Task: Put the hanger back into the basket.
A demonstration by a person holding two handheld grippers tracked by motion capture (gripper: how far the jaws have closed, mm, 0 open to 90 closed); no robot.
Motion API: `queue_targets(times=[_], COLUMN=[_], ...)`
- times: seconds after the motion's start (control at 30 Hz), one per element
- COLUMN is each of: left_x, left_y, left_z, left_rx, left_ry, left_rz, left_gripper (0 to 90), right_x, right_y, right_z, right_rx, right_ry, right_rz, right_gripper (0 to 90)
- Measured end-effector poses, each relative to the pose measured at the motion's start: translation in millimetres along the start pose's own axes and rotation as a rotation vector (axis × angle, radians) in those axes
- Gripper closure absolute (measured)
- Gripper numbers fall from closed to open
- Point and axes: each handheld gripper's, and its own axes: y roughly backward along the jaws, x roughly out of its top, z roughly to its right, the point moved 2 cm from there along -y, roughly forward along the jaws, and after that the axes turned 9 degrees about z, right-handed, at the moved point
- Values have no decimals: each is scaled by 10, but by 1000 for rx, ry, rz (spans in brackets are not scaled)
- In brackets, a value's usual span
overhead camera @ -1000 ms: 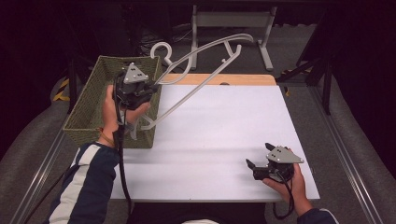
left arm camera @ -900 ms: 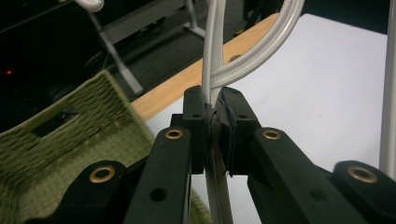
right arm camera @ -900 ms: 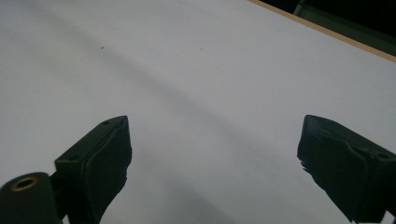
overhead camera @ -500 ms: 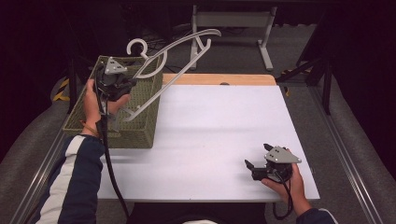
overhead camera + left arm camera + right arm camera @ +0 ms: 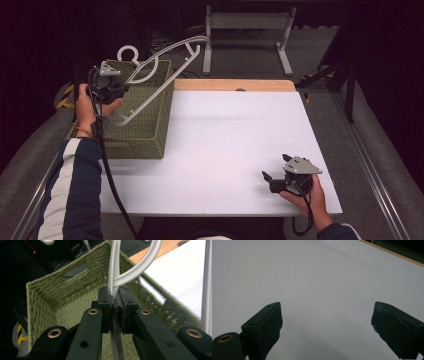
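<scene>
table: white top, centre of the high view, bare apart from the basket and the right hand.
basket: green woven, left edge of the table, open top; its inside looks bare in the left gripper view.
hanger: grey plastic, upper left of the high view, held in the air and tilted across the basket's top, hook end up-left, far arm sticking past the basket's back rim.
left gripper: jaws clamped tight on a thin bar of the hanger, right above the basket.
right gripper: lower right, resting on the table, jaws wide apart, holding nothing.
progress: my read, pickup and carry done; hanger not in the basket yet.
left to do: lower it in, let go. It's longer than the basket, so it will probably sit angled.
</scene>
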Motion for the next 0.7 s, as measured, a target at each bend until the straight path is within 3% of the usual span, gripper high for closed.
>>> queue_targets(times=[0.13,0.23,0.37,0.5,0.53,0.7], left_x=[-131,-194,-218,-247,-264,-374], left_y=[-45,-40,-80,-125,-153,-245], left_z=[-102,-181,-203,-239,-247,-306], left_rx=[7,-5,25,19,42,37], left_ry=[25,78,42,67,64,71], left_rz=[-6,17,-16,-13,-25,-83], left_gripper=[817,815,813,812,812,808], right_x=[-1,-2,1,8,10,10], right_y=[-6,-7,1,13,16,11], right_z=[-2,-4,2,1,-2,-13], right_rx=[-2,-5,-15,-17,-16,-10], right_ry=[-1,0,-3,-4,-1,4], right_rz=[-1,-1,5,6,7,2], right_gripper=[105,105,106,105,105,106])
